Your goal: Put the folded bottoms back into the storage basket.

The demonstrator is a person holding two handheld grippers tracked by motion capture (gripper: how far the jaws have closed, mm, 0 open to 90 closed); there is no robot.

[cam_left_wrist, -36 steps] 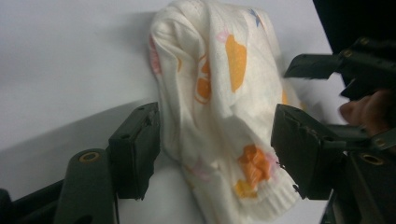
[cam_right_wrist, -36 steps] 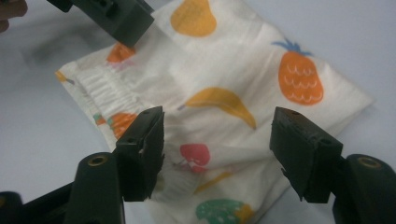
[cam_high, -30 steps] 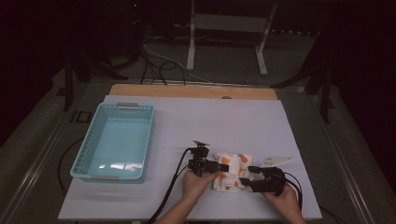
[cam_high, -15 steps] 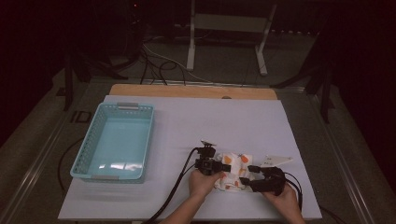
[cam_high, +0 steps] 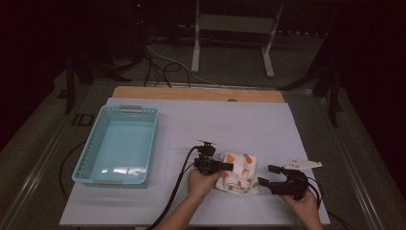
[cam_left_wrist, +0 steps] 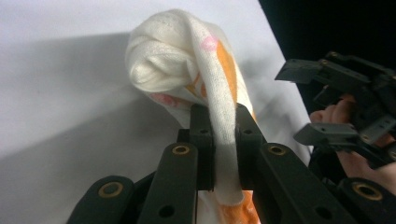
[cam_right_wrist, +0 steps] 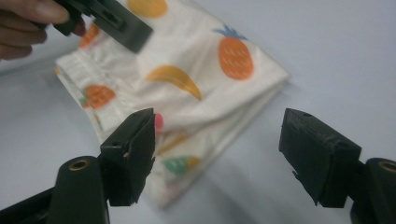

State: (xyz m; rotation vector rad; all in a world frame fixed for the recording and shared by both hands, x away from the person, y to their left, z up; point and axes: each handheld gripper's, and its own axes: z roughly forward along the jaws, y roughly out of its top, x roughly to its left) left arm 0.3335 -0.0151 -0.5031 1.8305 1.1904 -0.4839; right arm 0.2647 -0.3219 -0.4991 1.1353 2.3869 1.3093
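The left gripper point(cam_left_wrist: 224, 140) has just clamped the folded white fruit-print cloth point(cam_high: 238, 171); the right gripper point(cam_high: 268, 175), jaws widening with nothing between them, has let go, so a one-handed lift looks next.

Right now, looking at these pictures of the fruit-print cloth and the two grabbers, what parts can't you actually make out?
- Left gripper view: the fruit-print cloth pinched in the left gripper; its lower part is hidden behind the jaws and cut off by the bottom edge.
- Right gripper view: the cloth's far corner is covered by the other gripper's jaw, which is blurred.
- High view: the cloth's prints are too small to tell apart; the right gripper is open beside it.
- High view: the basket; its near inside wall is hidden.
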